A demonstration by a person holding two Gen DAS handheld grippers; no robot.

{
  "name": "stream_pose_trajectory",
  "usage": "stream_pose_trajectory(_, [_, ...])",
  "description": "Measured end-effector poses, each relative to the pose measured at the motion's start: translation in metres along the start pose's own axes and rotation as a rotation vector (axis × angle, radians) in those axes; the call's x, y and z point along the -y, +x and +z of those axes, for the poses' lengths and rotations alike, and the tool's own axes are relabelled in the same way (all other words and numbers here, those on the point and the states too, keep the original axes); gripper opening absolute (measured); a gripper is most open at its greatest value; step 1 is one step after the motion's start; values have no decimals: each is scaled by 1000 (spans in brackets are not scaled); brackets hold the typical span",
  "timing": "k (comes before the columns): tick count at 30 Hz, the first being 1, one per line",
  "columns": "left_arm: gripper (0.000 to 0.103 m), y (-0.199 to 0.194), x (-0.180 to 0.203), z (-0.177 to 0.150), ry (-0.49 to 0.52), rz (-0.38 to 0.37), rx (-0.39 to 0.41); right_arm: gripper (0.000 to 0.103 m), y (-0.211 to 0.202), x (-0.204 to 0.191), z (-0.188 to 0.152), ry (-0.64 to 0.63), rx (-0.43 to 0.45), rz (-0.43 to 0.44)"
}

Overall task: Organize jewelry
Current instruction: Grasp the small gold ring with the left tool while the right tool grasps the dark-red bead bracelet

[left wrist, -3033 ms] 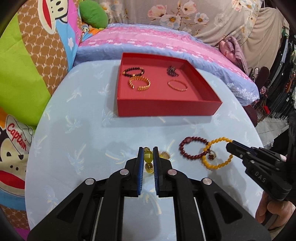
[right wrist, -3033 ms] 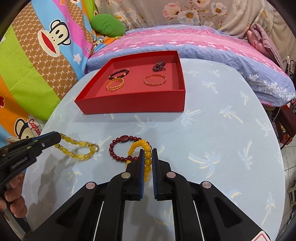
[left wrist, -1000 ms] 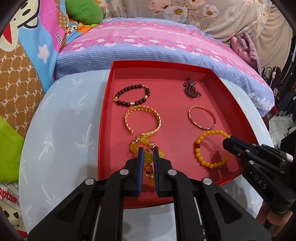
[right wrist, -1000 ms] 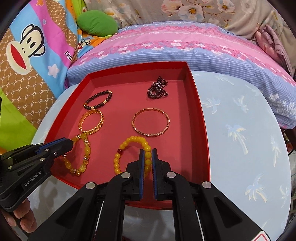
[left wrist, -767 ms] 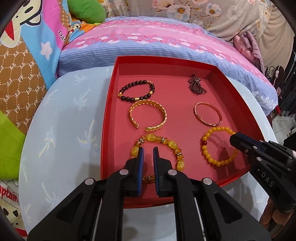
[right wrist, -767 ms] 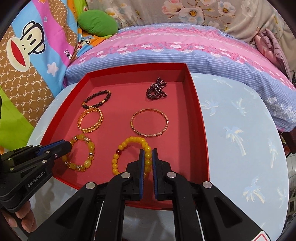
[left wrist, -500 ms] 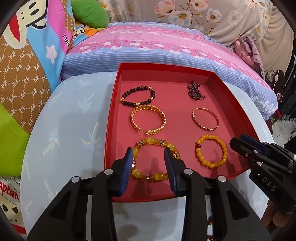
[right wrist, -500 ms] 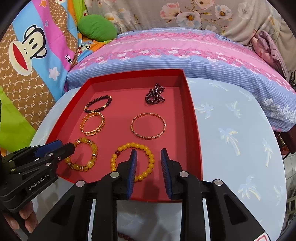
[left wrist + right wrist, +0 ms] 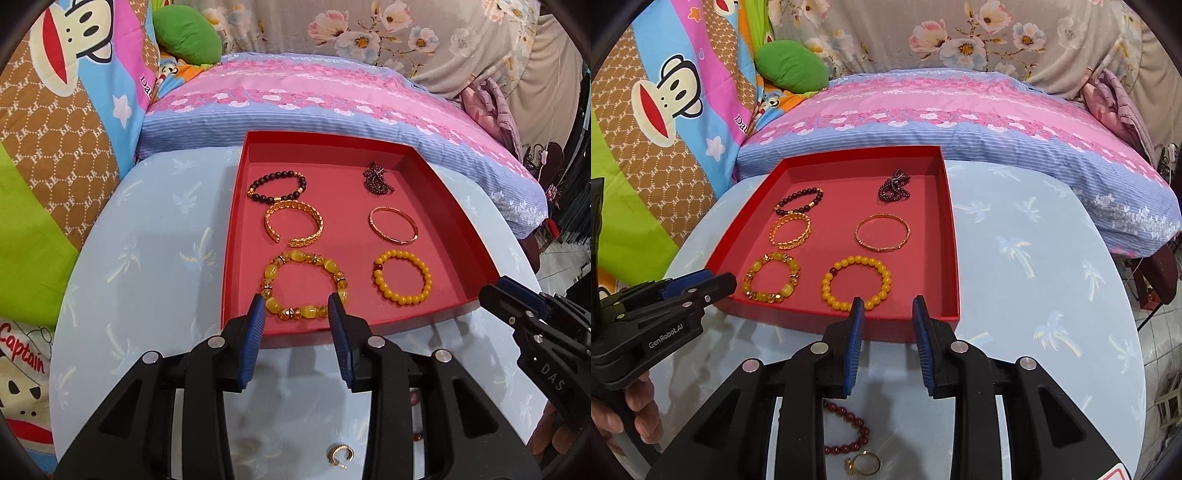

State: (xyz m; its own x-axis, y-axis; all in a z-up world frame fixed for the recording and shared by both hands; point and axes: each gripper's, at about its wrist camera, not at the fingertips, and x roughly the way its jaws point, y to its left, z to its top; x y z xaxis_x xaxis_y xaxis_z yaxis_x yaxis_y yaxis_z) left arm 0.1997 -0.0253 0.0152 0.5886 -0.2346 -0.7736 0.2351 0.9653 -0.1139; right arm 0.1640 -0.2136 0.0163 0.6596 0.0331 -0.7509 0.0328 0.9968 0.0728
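Observation:
A red tray (image 9: pixel 461 236) (image 9: pixel 951 236) on the light blue table holds several bracelets. The chunky yellow stone bracelet (image 9: pixel 304 284) (image 9: pixel 772 277) and the yellow bead bracelet (image 9: pixel 402 276) (image 9: pixel 856 282) lie flat in its front row. My left gripper (image 9: pixel 297 312) is open and empty just in front of the stone bracelet. My right gripper (image 9: pixel 888 314) is open and empty at the tray's front edge, right of the bead bracelet. A dark red bead bracelet (image 9: pixel 849 428) and a gold ring (image 9: pixel 864 465) (image 9: pixel 340 456) lie on the table under the grippers.
The tray also holds a black bead bracelet (image 9: pixel 277 186), a gold cuff (image 9: pixel 293 228), a thin gold bangle (image 9: pixel 393 229) and a dark beaded bunch (image 9: pixel 376 179). A pink and blue bed (image 9: pixel 314 107) lies behind the table, cartoon cushions (image 9: pixel 55 129) on the left.
Both grippers carried their yellow bracelets from the table into the tray, opened and let them go. Both have since drawn back toward the tray's front edge.

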Motion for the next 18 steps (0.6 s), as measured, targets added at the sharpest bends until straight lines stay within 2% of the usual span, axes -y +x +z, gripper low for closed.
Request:
stream_pose_trajectory(9, [34, -28, 3, -16, 12, -13, 17, 27, -16, -2, -25, -2, -21, 11])
stream_pose_trajectory(18, [34, -36, 10, -51, 27, -28, -28, 27, -22, -3, -51, 3, -56, 19])
